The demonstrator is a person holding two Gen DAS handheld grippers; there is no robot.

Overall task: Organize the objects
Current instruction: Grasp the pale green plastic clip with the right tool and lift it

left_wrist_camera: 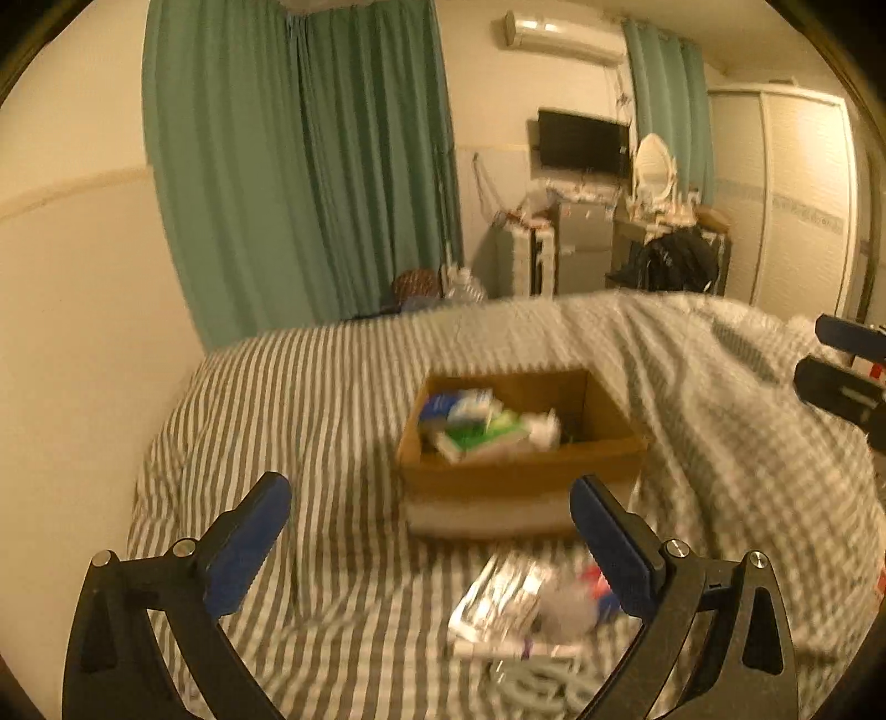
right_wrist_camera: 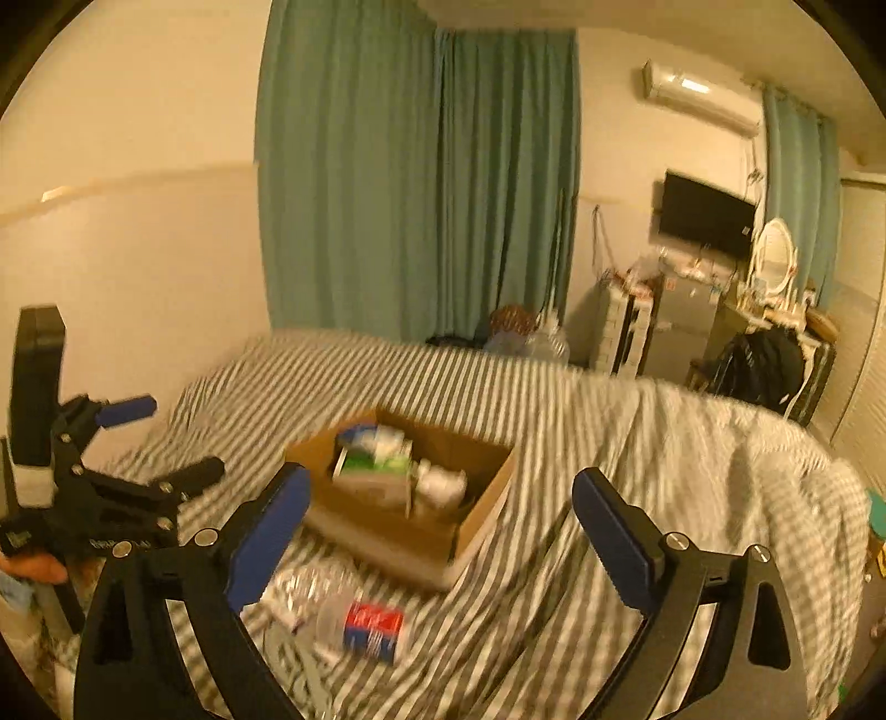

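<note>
Room's pretty lived-in: green curtains (left_wrist_camera: 299, 166) cover the far wall, with an air conditioner (left_wrist_camera: 562, 36) mounted up high. A black TV (left_wrist_camera: 582, 139) hangs above a small grey fridge (left_wrist_camera: 584, 243), next to a white oval vanity mirror (left_wrist_camera: 653, 163). Dark clothes (left_wrist_camera: 673, 257) are draped beneath it, white wardrobe (left_wrist_camera: 797, 199) on the right.

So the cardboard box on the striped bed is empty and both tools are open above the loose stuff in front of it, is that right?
Not quite. The cardboard box is not empty: the left wrist view shows blurred green, white and blue packages inside it. The rest holds: it sits on the striped bed, and the left tool and right tool are both open above the loose items in front.
</note>
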